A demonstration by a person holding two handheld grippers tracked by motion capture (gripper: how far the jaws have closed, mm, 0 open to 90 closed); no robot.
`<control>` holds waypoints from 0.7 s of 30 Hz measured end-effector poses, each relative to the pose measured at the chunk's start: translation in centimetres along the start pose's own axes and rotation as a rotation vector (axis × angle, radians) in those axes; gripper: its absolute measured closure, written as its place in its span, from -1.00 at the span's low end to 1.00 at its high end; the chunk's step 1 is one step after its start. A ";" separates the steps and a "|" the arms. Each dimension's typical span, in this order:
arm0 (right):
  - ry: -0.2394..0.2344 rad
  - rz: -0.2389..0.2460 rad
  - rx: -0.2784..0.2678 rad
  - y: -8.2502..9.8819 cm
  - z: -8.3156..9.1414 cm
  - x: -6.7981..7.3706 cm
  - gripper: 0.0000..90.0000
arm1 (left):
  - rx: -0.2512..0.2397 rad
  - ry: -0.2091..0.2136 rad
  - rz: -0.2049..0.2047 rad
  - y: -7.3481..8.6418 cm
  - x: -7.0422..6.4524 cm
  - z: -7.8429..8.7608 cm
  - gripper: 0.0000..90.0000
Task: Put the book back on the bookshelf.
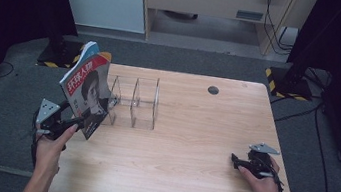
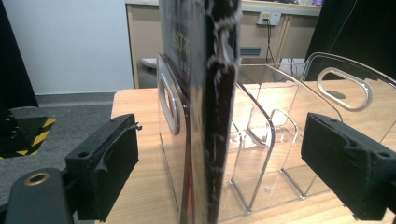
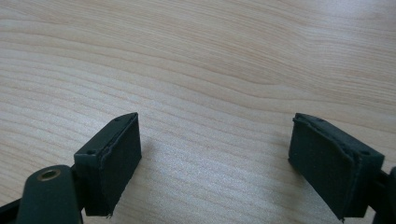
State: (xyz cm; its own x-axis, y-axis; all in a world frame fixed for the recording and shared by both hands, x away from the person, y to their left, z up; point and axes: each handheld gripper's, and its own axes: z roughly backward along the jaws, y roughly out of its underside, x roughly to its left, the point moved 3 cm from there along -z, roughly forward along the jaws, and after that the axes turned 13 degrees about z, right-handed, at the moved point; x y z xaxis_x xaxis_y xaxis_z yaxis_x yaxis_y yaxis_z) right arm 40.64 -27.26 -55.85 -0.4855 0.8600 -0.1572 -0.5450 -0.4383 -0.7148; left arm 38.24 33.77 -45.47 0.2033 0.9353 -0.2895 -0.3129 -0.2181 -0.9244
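Observation:
A magazine (image 1: 86,86) with a face on its cover stands tilted at the left end of a clear acrylic file holder (image 1: 139,104) on the wooden table (image 1: 192,139). My left gripper (image 1: 85,123) is at the magazine's lower corner. In the left gripper view the magazine's edge (image 2: 205,93) rises between the jaws, with a gap on each side, so the left gripper (image 2: 224,163) is open. The holder's clear dividers (image 2: 280,116) stand just behind it. My right gripper (image 1: 235,160) rests low at the table's right, and its jaws (image 3: 229,158) stand open over bare wood.
A round dark cable hole (image 1: 213,90) sits near the table's far edge. Two dark stands with yellow-black striped bases (image 1: 55,54) (image 1: 286,82) flank the table's far corners. Cables (image 1: 315,126) run over the grey floor at the right.

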 end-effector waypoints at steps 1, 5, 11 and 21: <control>0.001 0.001 -0.001 0.0 0.0 0.0 -0.63 | 0.005 -0.001 0.000 0.2 0.0 0.0 -0.77; 0.000 0.001 0.000 0.0 0.0 0.0 -0.62 | 0.025 -0.006 0.002 1.0 0.0 0.1 -0.78; -0.002 0.000 0.001 0.0 0.0 0.0 -0.63 | 0.029 -0.005 0.003 1.3 -0.1 0.4 -0.78; -0.002 0.000 0.001 0.0 0.0 0.0 -0.63 | 0.074 -0.001 -0.016 2.3 -0.3 0.8 -0.79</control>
State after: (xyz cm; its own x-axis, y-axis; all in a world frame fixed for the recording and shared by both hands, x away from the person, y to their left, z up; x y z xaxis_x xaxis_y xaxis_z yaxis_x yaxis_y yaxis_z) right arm 40.61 -27.25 -55.85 -0.4867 0.8596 -0.1555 -0.5458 -0.4382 -0.7142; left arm 36.68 33.17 -47.32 0.2079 0.9387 -0.2749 -0.3772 -0.1824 -0.9080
